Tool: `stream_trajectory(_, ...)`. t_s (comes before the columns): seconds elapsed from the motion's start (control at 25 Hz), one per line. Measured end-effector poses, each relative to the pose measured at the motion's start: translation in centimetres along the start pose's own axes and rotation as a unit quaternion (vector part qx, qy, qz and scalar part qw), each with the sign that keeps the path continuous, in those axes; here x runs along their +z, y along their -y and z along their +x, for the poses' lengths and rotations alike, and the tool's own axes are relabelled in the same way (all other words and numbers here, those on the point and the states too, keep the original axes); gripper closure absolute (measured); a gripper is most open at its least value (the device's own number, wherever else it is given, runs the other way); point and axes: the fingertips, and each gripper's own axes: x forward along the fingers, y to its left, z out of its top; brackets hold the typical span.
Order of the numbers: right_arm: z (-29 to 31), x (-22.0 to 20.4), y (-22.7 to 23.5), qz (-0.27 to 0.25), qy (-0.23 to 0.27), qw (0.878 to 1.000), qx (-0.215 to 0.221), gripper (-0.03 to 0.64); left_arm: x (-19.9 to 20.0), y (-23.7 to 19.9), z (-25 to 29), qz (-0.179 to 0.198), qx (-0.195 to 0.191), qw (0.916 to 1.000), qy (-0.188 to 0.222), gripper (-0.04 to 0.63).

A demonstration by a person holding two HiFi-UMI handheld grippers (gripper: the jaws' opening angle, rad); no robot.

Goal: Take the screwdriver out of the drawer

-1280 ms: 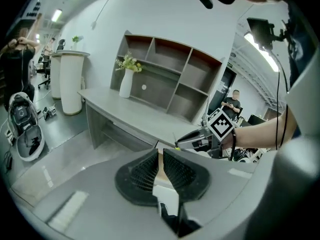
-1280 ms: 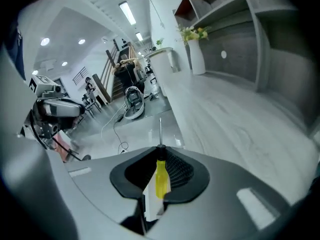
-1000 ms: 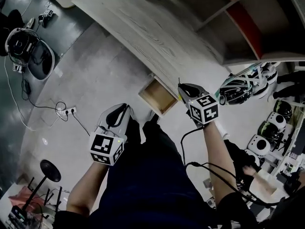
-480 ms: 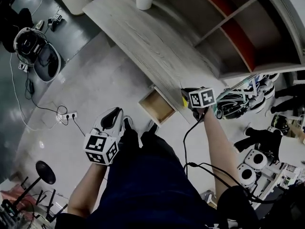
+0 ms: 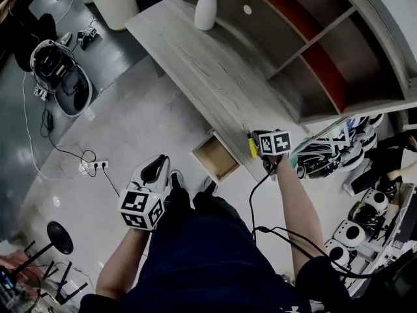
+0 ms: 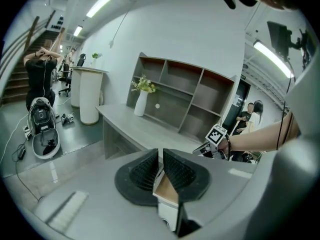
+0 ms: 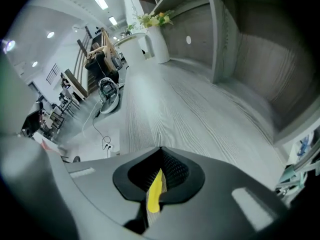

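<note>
My right gripper [image 5: 256, 141] hangs over the near edge of the grey wooden desk [image 5: 215, 70], pointing steeply down. Its jaws are closing tight on the yellow-handled screwdriver [image 7: 155, 191], whose thin shaft sticks out ahead over the desktop. The yellow handle [image 5: 252, 147] also peeks out beside the marker cube in the head view. Under the desk edge the small wooden drawer [image 5: 215, 156] stands pulled out and looks bare inside. My left gripper [image 5: 151, 169] is lower left, off the desk beside the person's leg, shut with nothing in it [image 6: 161, 156].
A white vase [image 5: 206, 10] with flowers stands at the desk's far end, and open shelving [image 5: 326, 51] rises behind the desk. A power strip [image 5: 94, 167] and cables lie on the floor at left. White helmets [image 5: 326, 155] are piled at right.
My right gripper has carried the screwdriver from beside the drawer out over the desk edge. The left gripper has shifted only a little.
</note>
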Motion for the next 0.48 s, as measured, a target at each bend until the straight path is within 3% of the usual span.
stream_trajectory(0.24, -5.1, 3.2, -1.1, 0.003, 0.088, 0.996, -0.002, 0.611, 2.1, 1.1, 1.2, 0.018, -0.016, 0.9996, 0.015, 0.563)
stream_trajectory(0.48, -14.0, 7.2, -3.7, -0.039, 0.202, 0.979, -0.014, 0.611, 5.9, 3.1, 3.0, 0.043, -0.038, 0.9974, 0.043, 0.563)
